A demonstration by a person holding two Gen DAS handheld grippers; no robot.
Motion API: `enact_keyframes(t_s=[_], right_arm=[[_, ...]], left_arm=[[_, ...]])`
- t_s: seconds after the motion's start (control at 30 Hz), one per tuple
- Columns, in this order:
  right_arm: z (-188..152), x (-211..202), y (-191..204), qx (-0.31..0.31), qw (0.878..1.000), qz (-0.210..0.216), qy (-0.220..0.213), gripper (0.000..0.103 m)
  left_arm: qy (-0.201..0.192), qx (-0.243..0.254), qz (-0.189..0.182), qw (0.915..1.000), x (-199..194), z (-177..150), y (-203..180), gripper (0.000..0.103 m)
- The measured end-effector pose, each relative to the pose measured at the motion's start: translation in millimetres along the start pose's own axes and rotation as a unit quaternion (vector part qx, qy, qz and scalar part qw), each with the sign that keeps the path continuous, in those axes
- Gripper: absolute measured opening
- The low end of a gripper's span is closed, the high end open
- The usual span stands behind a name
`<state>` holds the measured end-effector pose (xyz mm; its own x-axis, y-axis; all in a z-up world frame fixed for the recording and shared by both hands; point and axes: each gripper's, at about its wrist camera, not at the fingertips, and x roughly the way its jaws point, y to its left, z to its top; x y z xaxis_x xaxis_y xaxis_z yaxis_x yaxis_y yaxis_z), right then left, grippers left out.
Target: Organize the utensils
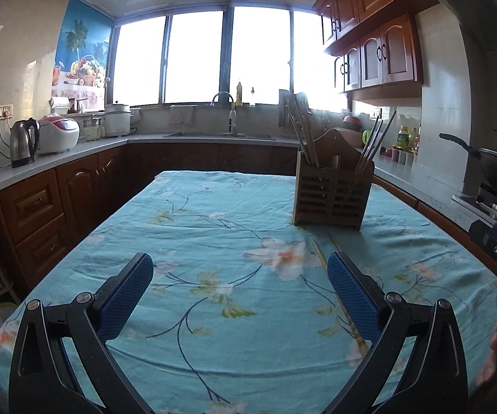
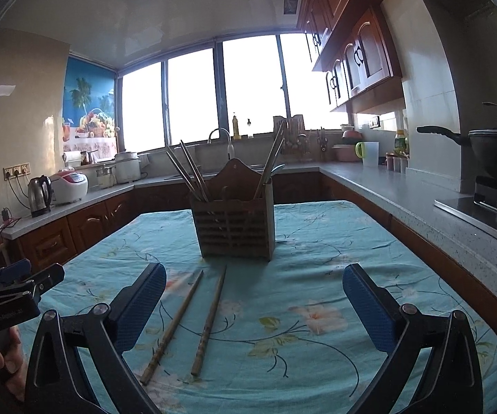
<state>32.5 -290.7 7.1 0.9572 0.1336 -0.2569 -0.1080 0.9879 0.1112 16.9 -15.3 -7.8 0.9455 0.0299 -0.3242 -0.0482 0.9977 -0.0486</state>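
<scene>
Through the left wrist camera I see my left gripper (image 1: 240, 293) with its jaws spread wide and holding nothing, hovering over the surface (image 1: 214, 241) in its floral turquoise cloth. The wooden utensil holder (image 1: 333, 191) stands upright ahead to the right, chopsticks sticking out of both ends. One loose chopstick (image 1: 343, 305) lies just inside the right finger.

Through the right wrist camera, my right gripper (image 2: 253, 305) is likewise wide open and empty. Two chopsticks (image 2: 193, 321) lie side by side on the cloth between its fingers, nearer the left one, just short of the holder.
</scene>
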Motion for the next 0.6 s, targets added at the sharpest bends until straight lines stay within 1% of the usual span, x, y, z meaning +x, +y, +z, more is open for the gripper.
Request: enact_keyframes(t_s=[0.1,0.27,0.6], right_arm=[[-2,-2,0,-0.006,1.000,-0.007,0.000,0.103],[-6,-2,-3,-0.003,1.000,-0.017,0.005,0.103],[-11,-3,-5,-0.004,1.000,-0.025,0.007,0.103]], left_arm=[[0.001,0.004,0.001,1.0000,0,-1,-2,0.103],[-0.001,0.011,0.017,0.9998,-2,-3,-5,0.103],[0.000,0.019,0.021,0.9996,-5,-8,-6,0.103]])
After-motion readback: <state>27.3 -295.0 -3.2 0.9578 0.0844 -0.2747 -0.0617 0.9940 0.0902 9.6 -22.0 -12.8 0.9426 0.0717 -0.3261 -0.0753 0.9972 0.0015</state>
